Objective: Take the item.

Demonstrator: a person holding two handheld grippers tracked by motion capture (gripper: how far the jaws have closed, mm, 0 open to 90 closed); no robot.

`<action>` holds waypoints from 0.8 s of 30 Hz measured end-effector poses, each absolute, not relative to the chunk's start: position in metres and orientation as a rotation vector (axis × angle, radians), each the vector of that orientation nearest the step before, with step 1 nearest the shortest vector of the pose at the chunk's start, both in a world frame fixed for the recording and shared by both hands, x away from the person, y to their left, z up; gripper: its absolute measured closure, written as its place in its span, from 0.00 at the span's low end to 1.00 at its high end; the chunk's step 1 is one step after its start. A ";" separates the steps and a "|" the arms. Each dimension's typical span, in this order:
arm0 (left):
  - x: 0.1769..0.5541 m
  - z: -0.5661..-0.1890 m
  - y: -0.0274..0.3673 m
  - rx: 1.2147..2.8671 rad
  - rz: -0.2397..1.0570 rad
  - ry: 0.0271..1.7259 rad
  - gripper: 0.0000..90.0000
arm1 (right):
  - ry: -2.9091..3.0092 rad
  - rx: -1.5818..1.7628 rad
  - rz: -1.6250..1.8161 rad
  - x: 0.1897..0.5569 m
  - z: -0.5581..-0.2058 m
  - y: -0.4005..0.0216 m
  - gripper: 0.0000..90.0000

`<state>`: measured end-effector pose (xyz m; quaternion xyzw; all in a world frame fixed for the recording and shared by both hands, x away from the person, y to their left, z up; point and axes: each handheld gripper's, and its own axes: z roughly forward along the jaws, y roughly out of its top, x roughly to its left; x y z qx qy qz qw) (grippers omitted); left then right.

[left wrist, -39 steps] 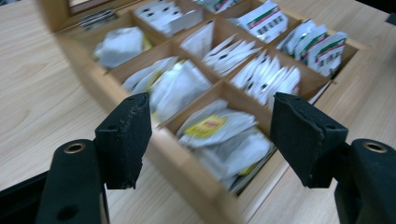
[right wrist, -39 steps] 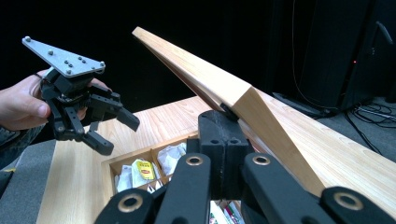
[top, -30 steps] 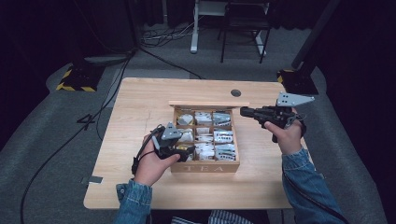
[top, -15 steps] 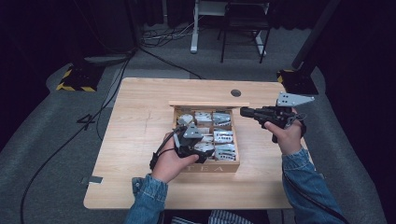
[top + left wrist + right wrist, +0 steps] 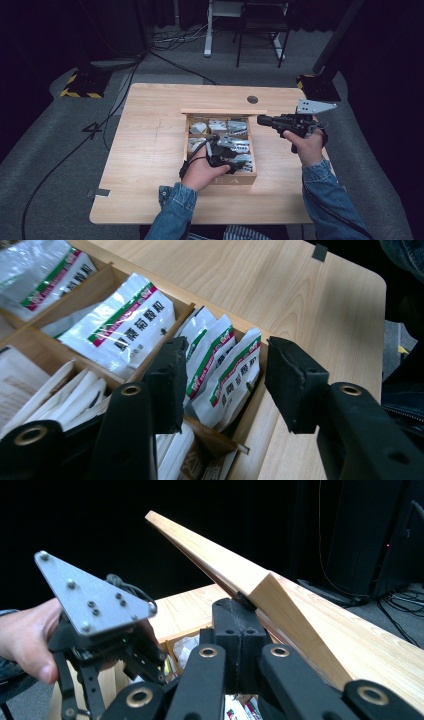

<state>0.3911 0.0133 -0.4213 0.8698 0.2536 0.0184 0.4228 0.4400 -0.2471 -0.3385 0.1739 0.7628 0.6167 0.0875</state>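
Observation:
A wooden box (image 5: pixel 221 179) with several compartments of white sachets stands on the table. Its lid (image 5: pixel 223 111) is raised, and my right gripper (image 5: pixel 261 120) is shut on the lid's right end. In the right gripper view the jaws (image 5: pixel 241 625) pinch the edge of the slanting lid (image 5: pixel 310 620). My left gripper (image 5: pixel 231 152) hovers over the box's front right compartments. Its jaws (image 5: pixel 227 350) have just been closing and stand apart on either side of a row of upright sachets (image 5: pixel 225 375), with the pads not pressing on them.
A flat sachet (image 5: pixel 120 325) lies in the neighbouring compartment. Bare table (image 5: pixel 150 150) stretches left of the box, with a cable hole (image 5: pixel 252 99) behind it. A desk and a chair (image 5: pixel 260 25) stand on the floor beyond.
My left hand has moved right, from the box's front left corner to over its front right compartments. The right gripper has kept still on the lid.

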 end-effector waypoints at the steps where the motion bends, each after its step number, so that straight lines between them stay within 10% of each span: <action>1: 0.392 -0.422 0.012 2.183 0.041 0.630 0.61 | 2.271 0.518 1.840 0.440 -0.339 -0.247 1.00; 24: 0.401 -0.445 -0.001 2.239 -0.127 0.633 0.98 | 2.274 0.515 1.859 0.441 -0.339 -0.248 1.00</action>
